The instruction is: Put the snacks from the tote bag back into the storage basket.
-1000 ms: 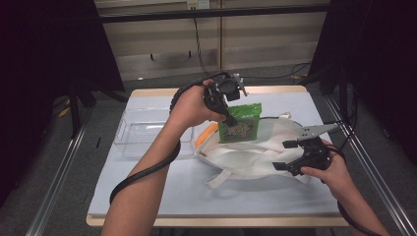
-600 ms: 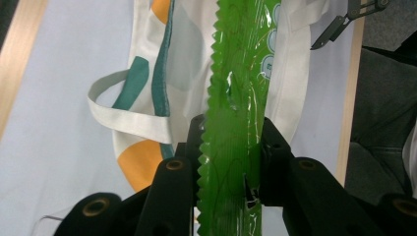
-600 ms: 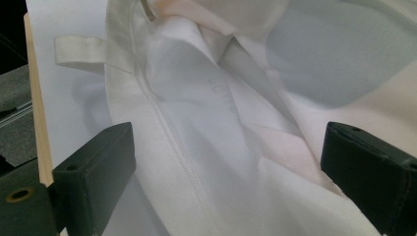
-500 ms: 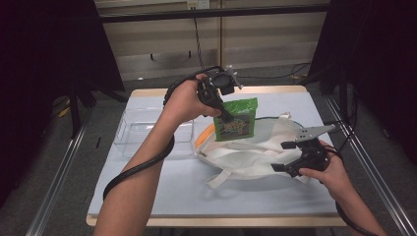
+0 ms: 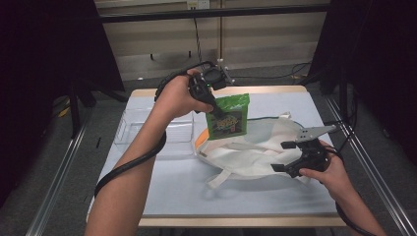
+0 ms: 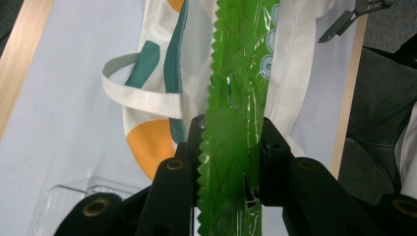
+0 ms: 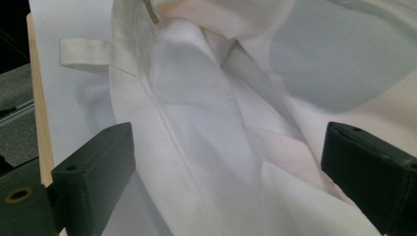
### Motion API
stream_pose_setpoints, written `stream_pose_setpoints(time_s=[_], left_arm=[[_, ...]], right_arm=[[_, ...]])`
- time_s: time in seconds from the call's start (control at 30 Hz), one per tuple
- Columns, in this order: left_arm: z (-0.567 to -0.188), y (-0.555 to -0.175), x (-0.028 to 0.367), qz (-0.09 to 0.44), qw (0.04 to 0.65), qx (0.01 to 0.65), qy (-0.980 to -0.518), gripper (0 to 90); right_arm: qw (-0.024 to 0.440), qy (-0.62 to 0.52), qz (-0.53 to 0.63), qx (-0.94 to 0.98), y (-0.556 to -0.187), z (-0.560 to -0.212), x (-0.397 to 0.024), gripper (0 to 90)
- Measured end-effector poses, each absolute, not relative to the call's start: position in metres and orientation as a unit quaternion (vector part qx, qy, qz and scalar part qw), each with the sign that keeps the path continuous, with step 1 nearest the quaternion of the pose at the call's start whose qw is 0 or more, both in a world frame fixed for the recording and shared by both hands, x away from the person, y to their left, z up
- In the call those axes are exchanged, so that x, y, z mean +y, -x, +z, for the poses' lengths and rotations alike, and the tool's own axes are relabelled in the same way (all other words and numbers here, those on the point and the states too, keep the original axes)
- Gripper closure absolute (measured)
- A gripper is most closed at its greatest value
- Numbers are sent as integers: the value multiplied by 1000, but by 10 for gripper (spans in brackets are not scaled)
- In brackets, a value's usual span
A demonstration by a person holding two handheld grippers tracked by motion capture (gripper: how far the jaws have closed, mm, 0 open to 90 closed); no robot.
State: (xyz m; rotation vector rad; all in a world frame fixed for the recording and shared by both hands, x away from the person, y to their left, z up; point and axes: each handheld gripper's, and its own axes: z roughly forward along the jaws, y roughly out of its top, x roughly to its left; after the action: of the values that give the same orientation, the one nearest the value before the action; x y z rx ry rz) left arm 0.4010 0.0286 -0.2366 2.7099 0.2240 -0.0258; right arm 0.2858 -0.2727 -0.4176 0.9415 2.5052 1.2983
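Hanging from the left gripper [image 5: 216, 110], a green snack packet [image 5: 228, 118] is held in the air above the white cloth bag [image 5: 255, 147] that lies on the counter [image 5: 162, 182]. In the left gripper view the jaws are clamped on the packet's crimped, saw-toothed edge [image 6: 231, 147], a thin and glossy strip. That slim hold is the main risk: the film looks slippery, so a quick move could let the packet slide out and drop beside the bag instead of into it. The right gripper [image 5: 300, 157] sits at the bag's near right side with its jaws wide apart and nothing between them, cloth lying loose beneath. With the bag's mouth unheld, it may sag shut or shift as the packet goes in. A clear plastic tray [image 5: 142, 132] rests to the left.
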Motion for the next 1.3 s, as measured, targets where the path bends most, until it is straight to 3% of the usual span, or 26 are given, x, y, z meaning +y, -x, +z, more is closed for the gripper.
stream_pose_setpoints(time_s=[1.3], left_arm=[[-219, -417, 63, -2, 210, 93, -973, 738]], right_arm=[[84, -318, 436, 838, -282, -418, -275, 48]])
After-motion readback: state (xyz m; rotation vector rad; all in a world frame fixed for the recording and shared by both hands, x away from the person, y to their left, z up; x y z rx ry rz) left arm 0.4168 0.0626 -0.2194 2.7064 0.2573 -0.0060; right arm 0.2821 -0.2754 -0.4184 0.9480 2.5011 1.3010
